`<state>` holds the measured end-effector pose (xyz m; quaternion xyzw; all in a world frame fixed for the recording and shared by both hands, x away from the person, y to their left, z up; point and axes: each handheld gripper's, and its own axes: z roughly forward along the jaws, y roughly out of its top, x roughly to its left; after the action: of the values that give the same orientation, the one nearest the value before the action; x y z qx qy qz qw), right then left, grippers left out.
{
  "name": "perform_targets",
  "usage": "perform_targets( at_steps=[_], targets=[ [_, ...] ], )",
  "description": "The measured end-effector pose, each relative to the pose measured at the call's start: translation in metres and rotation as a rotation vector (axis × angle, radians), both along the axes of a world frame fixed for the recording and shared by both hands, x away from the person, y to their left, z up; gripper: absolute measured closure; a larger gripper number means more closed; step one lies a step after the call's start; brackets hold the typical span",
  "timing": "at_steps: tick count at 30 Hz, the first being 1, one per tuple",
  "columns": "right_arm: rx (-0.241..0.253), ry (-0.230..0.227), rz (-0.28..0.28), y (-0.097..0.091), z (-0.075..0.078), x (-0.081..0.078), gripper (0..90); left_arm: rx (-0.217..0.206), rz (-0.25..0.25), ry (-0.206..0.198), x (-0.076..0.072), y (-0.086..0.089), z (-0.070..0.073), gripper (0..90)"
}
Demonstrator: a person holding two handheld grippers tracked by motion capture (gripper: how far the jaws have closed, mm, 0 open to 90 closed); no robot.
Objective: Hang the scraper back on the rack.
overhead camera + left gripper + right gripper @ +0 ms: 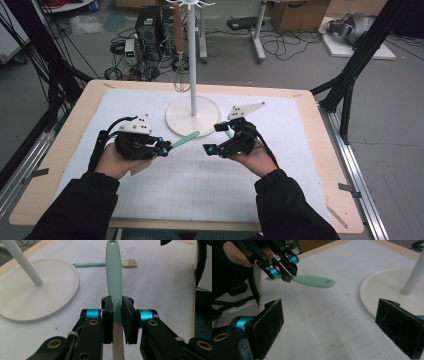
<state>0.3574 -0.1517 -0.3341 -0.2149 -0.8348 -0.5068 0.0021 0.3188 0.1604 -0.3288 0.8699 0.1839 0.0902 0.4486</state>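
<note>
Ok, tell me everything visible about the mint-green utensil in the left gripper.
The mint-green utensil has a smooth, plastic-looking handle with a hanging hole at its free end; below the clamp it turns cream. The left gripper is shut on it, pads pressing both sides. It is held off the mat, roughly level, pointing toward the white stand base.

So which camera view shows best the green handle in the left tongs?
The left gripper view: the green handle runs up from the pads, its end hole visible. The right gripper view shows it sideways and blurred; in the high view it is small.
</note>
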Motion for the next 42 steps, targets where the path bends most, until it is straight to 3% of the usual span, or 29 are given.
perform_targets(
  at_steps=[1,5,19,30,42],
  targets=[
    [0.007,0.008,0.023,0.002,0.000,0.000,19.4,-0.001,-0.004,-0.003,-0.001,-0.001,0.000,79.9],
    [-0.010,0.014,0.066,0.010,-0.002,-0.002,24.0,0.008,-0.023,-0.012,-0.006,-0.008,0.000,79.9],
    [0.008,0.067,0.177,0.018,-0.005,-0.005,52.2,0.000,-0.101,-0.034,-0.013,-0.019,0.000,79.8],
    [0.042,0.123,0.202,0.018,-0.009,0.002,60.3,-0.003,-0.112,-0.044,-0.012,-0.020,-0.002,79.8],
    [0.056,0.153,0.220,0.019,-0.011,0.004,66.1,-0.009,-0.113,-0.047,-0.013,-0.020,-0.003,79.8]
  ],
)
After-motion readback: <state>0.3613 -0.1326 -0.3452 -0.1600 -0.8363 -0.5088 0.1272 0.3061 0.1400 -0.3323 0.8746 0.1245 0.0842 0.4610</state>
